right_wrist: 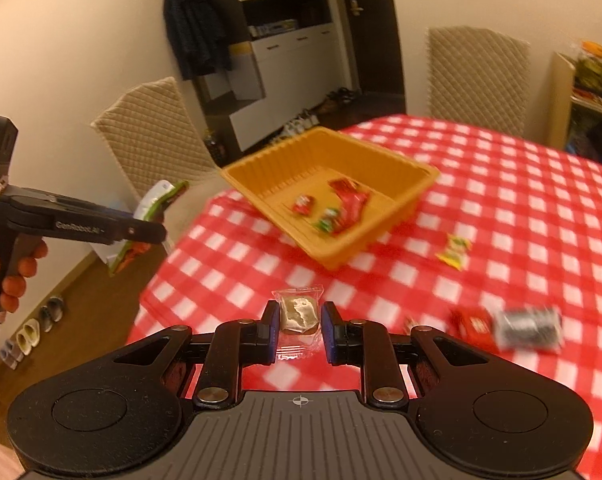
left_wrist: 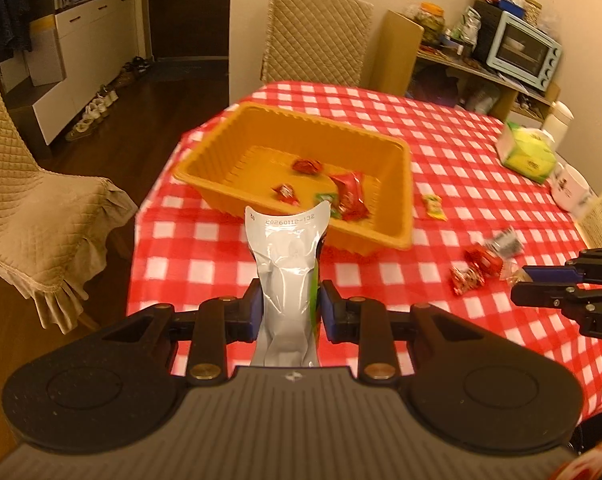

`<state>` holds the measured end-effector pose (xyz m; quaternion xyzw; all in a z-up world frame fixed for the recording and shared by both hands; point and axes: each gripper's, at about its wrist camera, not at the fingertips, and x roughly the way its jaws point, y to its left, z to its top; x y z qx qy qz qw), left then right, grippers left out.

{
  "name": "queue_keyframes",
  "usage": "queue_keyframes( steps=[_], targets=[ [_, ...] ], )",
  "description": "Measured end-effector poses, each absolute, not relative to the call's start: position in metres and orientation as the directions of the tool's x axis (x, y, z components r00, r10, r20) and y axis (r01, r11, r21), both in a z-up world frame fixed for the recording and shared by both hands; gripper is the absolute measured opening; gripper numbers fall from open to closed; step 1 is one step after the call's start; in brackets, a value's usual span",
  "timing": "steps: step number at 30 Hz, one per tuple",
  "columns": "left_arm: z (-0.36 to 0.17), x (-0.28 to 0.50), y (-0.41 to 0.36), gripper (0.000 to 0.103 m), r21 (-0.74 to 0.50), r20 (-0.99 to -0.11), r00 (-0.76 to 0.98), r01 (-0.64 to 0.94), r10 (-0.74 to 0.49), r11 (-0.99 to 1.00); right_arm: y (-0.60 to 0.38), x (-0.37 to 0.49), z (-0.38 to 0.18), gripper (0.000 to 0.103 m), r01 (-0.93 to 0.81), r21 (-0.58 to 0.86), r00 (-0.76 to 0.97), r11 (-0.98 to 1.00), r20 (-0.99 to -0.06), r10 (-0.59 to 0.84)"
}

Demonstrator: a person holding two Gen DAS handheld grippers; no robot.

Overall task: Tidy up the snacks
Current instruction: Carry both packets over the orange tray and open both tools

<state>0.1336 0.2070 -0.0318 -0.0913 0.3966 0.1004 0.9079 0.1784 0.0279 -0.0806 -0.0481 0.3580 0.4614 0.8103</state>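
Observation:
My left gripper is shut on a silver-backed green snack packet, held above the table's near edge short of the orange tray. The tray holds several red and green wrapped snacks. My right gripper is shut on a clear-wrapped brown pastry, above the table in front of the tray. The left gripper with its packet shows at the left of the right wrist view. The right gripper shows at the right edge of the left wrist view.
Loose snacks lie on the red checked tablecloth: a yellow packet, red wrappers and a grey packet. A tissue box and mug stand at the right. Quilted chairs flank the table.

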Motion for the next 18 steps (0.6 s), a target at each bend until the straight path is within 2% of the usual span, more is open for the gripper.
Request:
queue_keyframes(
  steps=[18],
  targets=[
    [-0.013, 0.235, 0.271, 0.027, 0.022, -0.678, 0.721, -0.175, 0.143, 0.984, 0.121, 0.259, -0.07, 0.022, -0.762, 0.255, 0.371, 0.595, -0.58, 0.725]
  ],
)
